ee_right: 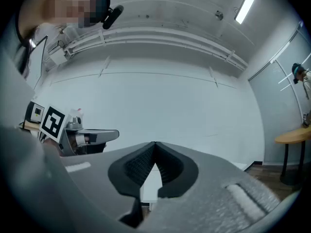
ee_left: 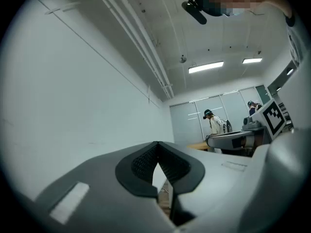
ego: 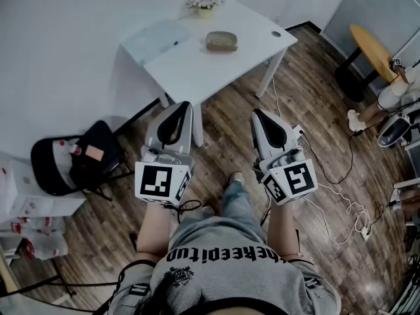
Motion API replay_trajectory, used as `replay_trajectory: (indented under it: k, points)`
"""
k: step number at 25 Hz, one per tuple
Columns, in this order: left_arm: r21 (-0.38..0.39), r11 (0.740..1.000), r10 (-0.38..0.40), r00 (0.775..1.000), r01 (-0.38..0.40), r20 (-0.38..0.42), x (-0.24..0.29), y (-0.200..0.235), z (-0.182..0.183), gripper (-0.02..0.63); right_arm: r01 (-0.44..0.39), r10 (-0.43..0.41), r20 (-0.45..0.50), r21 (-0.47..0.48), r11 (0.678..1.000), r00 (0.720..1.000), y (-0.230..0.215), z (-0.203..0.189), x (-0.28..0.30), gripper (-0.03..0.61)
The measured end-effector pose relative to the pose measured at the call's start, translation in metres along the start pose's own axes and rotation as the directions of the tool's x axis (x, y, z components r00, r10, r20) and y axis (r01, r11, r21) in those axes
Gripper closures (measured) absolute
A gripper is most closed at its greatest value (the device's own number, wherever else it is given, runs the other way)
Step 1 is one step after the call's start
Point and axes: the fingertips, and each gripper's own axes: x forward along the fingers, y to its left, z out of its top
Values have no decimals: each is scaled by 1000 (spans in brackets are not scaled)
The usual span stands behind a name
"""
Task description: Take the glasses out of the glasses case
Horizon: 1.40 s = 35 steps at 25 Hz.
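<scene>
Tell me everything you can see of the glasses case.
The glasses case is a small oval tan-brown shell with its lid shut; its material is unclear from here. It lies flat on the white table, toward the far side, just in front of a small flower pot. Only the tabletop touches it.

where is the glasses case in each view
Head view: the glasses case lies shut on the white table, in the upper middle of the picture.
Left gripper view: not in it; this view looks along the wall and up at the ceiling.
Right gripper view: not in it.
Shared landmark: the white wall behind the table.
</scene>
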Motion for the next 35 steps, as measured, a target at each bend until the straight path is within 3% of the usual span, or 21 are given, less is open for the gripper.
replay_trajectory:
  k: [16, 35]
  points:
    - [1, 1000, 28, 999, -28, -21, 31, 5, -11, 594, -28, 28, -7, 16, 999, 1000, -26, -8, 26, 577]
    - [2, 996, 94, 996, -94, -12, 152, 8, -35, 594, -48, 48, -1, 36, 998, 999, -158, -17, 91, 577]
